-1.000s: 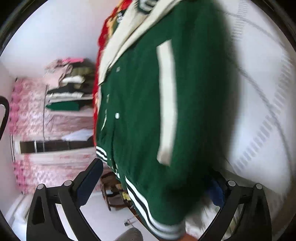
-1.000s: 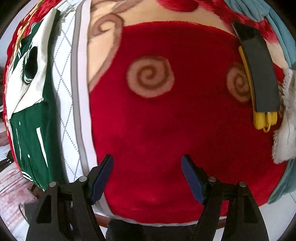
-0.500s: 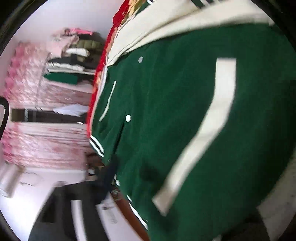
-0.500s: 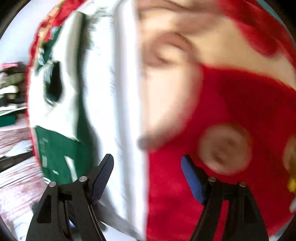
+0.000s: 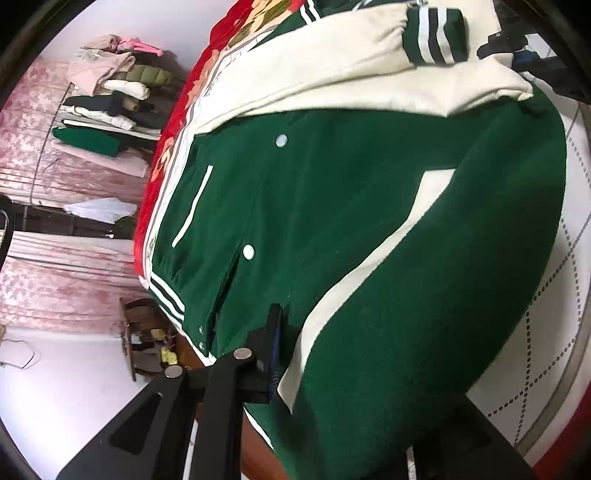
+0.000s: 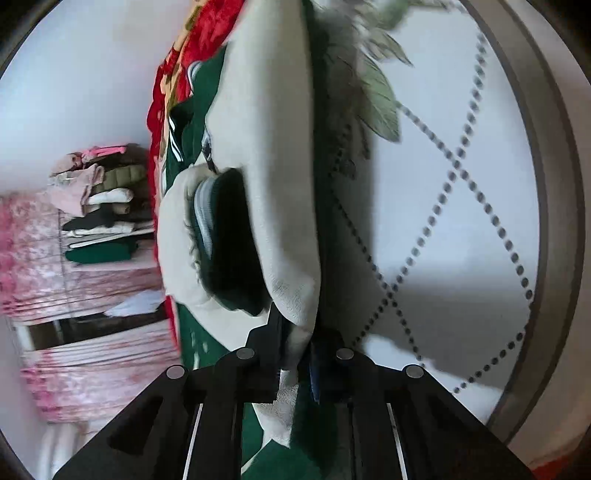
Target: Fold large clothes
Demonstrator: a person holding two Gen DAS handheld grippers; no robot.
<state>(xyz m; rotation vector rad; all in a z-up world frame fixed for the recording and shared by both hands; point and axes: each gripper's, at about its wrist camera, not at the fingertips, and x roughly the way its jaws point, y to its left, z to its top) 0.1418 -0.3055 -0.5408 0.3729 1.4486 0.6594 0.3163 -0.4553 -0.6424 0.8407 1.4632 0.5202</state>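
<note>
Pink floral curtains (image 5: 55, 288) and a rack stacked with folded clothes (image 5: 107, 107) fill the far left of both wrist views, behind a bed with a red patterned blanket (image 5: 166, 173) and a white quilted cover (image 5: 554, 295) laid over it. On that cover lies the green varsity jacket (image 5: 332, 206), front up and snapped shut, its striped hem toward the rack side and its cream sleeves crossing the upper part, one striped cuff (image 5: 432, 33) resting on top. Spread flat like this, it looks ready for its edges to be gathered and carried over in a fold.

In the left wrist view the left tool (image 5: 280, 354) has just been closing on the near green edge of the jacket; one dark pad (image 5: 275, 343) shows against the cloth, while the other finger is buried under the fabric, so the grip appears to be a pinch on a single layer.

Further right, in the right wrist view, the right tool (image 6: 295, 354) has likewise just been closing, and its fingers now sit nearly together with a fold of cream sleeve (image 6: 273, 184) squeezed between them. Holding two points at once probably keeps the heavy jacket from sagging or twisting when it is lifted.
</note>
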